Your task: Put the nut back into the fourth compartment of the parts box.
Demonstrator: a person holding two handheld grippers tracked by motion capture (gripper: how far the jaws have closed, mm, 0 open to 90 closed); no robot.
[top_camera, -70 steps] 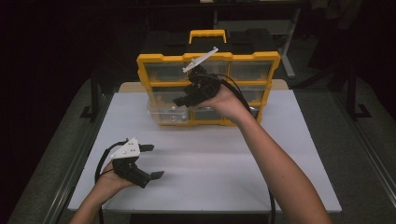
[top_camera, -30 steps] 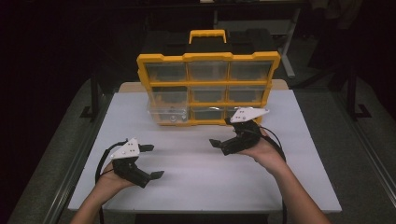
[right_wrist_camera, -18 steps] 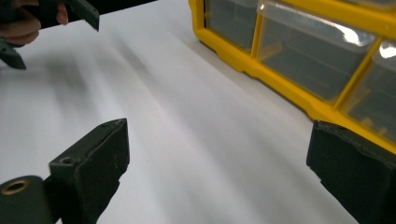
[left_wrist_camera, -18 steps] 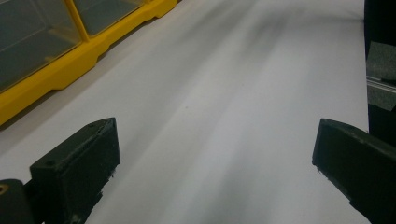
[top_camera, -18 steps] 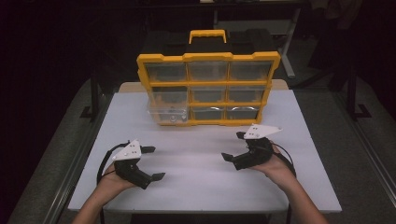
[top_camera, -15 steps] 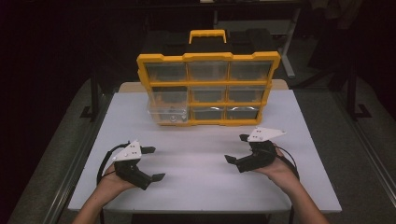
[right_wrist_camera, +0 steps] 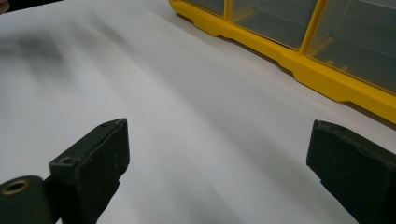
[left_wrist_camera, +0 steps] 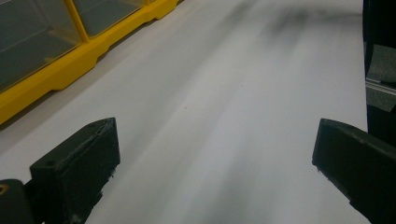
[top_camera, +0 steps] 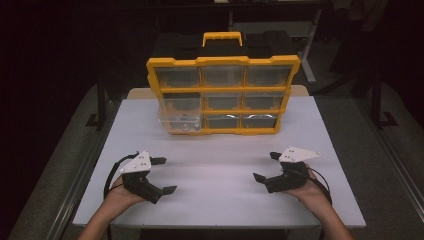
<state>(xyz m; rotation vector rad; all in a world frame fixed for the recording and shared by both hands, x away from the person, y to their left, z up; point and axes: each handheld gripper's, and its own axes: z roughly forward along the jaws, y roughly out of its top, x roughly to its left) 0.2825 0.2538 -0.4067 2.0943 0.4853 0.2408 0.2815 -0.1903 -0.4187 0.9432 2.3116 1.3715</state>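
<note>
High view: a yellow organizer (top_camera: 223,95) with clear drawers stands upright at the upper centre of the frame, at the far side of a white table (top_camera: 220,195). Its lower-left drawer (top_camera: 180,121) sticks out, partly open. The right tool (top_camera: 264,167), which was up at the organizer's drawers two seconds ago, has pulled back to the lower right, jaws spread and empty. The left tool (top_camera: 164,175) rests at the lower left, also open and empty. The drawer work looks finished or paused.

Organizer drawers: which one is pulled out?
The bottom-left drawer of the yellow organizer; it juts forward, while the other eight sit flush.
</note>
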